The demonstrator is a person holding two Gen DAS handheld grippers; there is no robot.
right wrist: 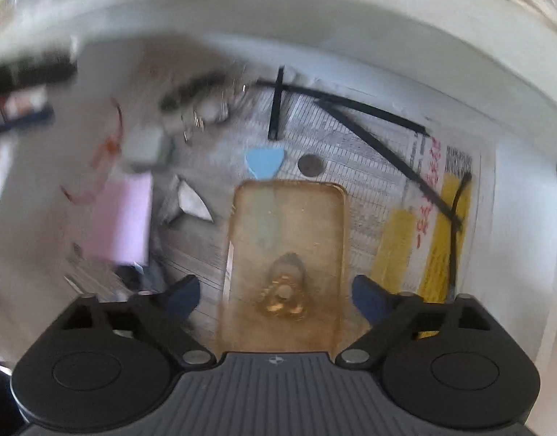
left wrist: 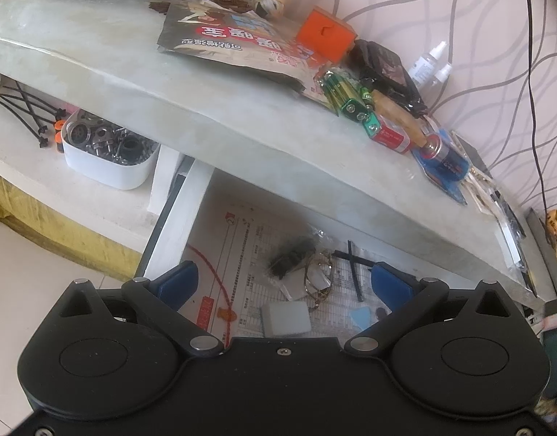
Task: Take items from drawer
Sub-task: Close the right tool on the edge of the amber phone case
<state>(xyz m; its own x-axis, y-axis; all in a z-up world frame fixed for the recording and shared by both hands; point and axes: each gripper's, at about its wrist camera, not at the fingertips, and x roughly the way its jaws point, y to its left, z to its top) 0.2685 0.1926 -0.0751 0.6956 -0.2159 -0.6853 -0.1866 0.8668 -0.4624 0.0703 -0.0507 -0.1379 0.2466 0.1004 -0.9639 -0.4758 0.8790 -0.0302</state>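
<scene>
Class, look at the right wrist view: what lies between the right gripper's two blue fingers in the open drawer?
In the right wrist view, a yellowed clear phone case with a gold ring holder lies between the open right gripper fingers, on the drawer's paper lining. The pads do not touch it.

Drawer (left wrist: pixel 177 218): under counter (left wrist: pixel 133 72); holds phone case (right wrist: pixel 285 254), pick (right wrist: pixel 264 165) and coin (right wrist: pixel 310 164) behind it.

soft daylight falls on the pale countertop (left wrist: pixel 140 72), leaving the open drawer (left wrist: pixel 242 239) beneath it in shadow. the left wrist view is fairly sharp, bowed at its edges. the right wrist view is smeared by motion blur, worst on its left side, with dark corners.
</scene>
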